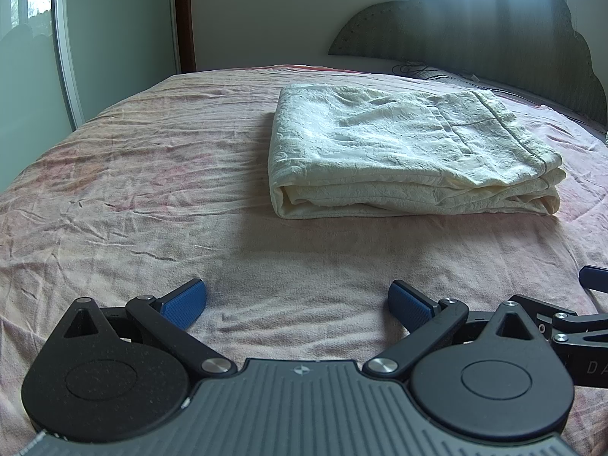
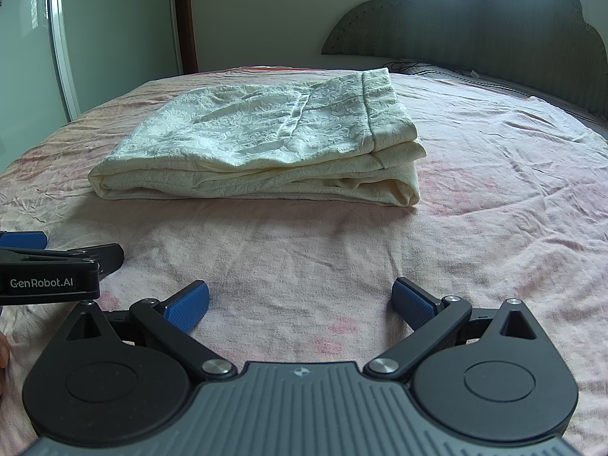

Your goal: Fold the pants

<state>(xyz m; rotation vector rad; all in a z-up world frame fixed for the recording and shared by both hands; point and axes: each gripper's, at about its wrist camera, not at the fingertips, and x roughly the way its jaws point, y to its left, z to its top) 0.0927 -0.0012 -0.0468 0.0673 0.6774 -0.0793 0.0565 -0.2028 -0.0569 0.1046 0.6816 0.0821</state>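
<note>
The cream, textured pants [image 1: 410,155] lie folded in a thick rectangular stack on the pink bedsheet [image 1: 152,197]. They also show in the right wrist view [image 2: 266,144], left of centre. My left gripper [image 1: 298,304] is open and empty, low over the sheet, well short of the stack. My right gripper [image 2: 300,302] is open and empty too, at the same distance from the stack. The two grippers are side by side: the right one shows at the left view's right edge [image 1: 570,319], the left one at the right view's left edge [image 2: 57,266].
A dark padded headboard [image 1: 494,38] stands at the far right of the bed. Some black cables [image 1: 421,70] lie by it. A sliding glass door [image 1: 57,57] and wall are at the far left. Wrinkled sheet [image 2: 494,190] surrounds the stack.
</note>
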